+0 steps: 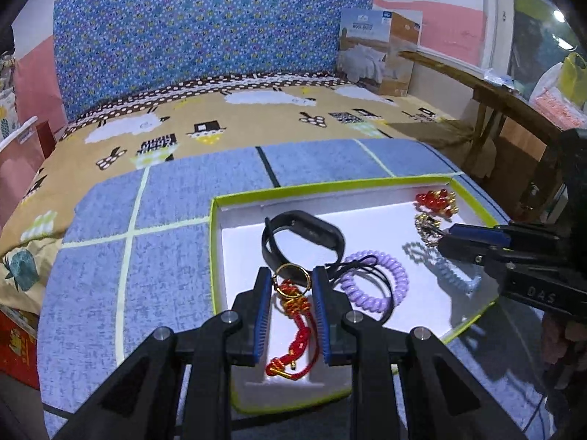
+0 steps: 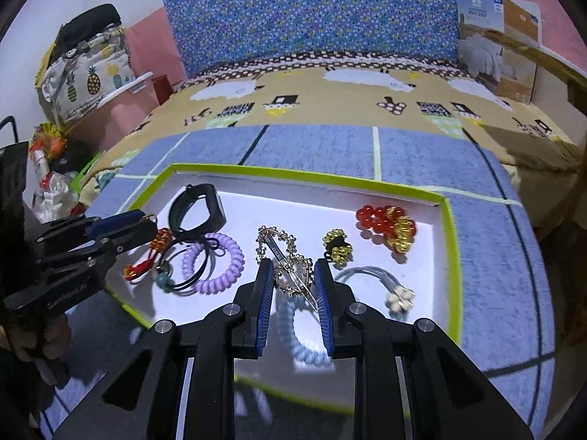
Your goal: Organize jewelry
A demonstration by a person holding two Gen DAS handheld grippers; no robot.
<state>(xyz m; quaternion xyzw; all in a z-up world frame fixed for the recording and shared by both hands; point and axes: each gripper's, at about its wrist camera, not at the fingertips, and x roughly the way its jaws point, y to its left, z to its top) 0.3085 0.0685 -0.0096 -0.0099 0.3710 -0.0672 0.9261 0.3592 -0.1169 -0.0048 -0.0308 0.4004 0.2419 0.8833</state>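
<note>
A white tray with a lime-green rim [image 1: 293, 187] [image 2: 304, 176] lies on a blue mat and holds the jewelry. My left gripper [image 1: 291, 278] is shut on the gold ring of a red knotted charm [image 1: 298, 315], seen also in the right wrist view [image 2: 146, 256]. My right gripper [image 2: 293, 275] is shut on a gold hair clip [image 2: 290, 264], seen from the side in the left wrist view [image 1: 427, 229]. A black wristband [image 1: 304, 238] [image 2: 196, 212], a purple coil tie [image 1: 374, 278] [image 2: 216, 264], a light blue coil tie [image 2: 297, 337] and a red bead bracelet [image 2: 385, 222] lie in the tray.
A gold-flower hair tie [image 2: 337, 247] and a grey tie with cream beads [image 2: 389, 289] lie at the tray's right. The blue mat [image 1: 146, 256] lies on a patterned bedsheet [image 1: 256, 121]. A boxed quilt [image 1: 381, 51] stands at the back right, a wooden bench [image 1: 495, 95] at the right.
</note>
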